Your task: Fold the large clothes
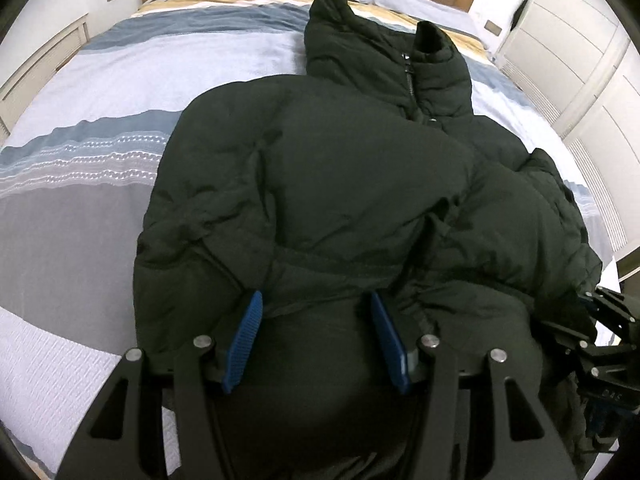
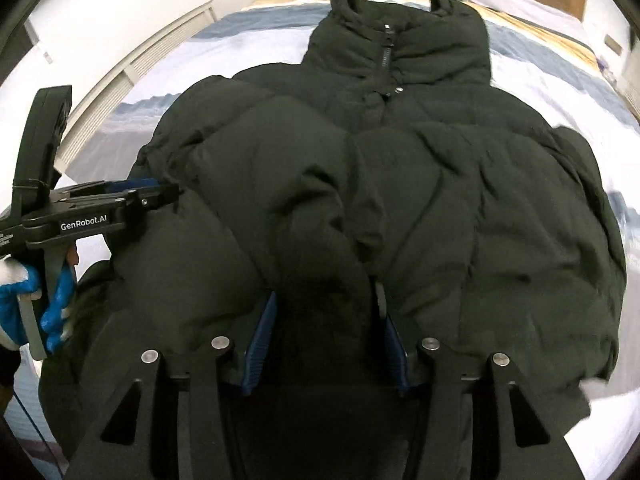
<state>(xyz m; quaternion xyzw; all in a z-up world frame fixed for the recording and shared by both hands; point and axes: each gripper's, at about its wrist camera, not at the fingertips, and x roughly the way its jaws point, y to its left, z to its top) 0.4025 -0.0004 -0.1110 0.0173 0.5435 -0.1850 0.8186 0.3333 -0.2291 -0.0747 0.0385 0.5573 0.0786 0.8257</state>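
Jacket point(image 1: 340, 200), dark puffer, lies on striped bed point(image 1: 80, 184), collar on far side from fingers. Left gripper point(image 1: 316, 336): blue fingers point(image 1: 244, 340) partly spread, pinching bulged hem fold. Right gripper point(image 2: 324, 340): fingers point(image 2: 260, 340) pinching hem fabric bunched between them.

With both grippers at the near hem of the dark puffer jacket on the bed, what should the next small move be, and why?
Probably lift the near hem and carry it toward the collar. The puffer jacket lies on the bed with its sleeves folded in, and fabric bulges between the pads of the left gripper and right gripper, though a firm pinch is not certain.
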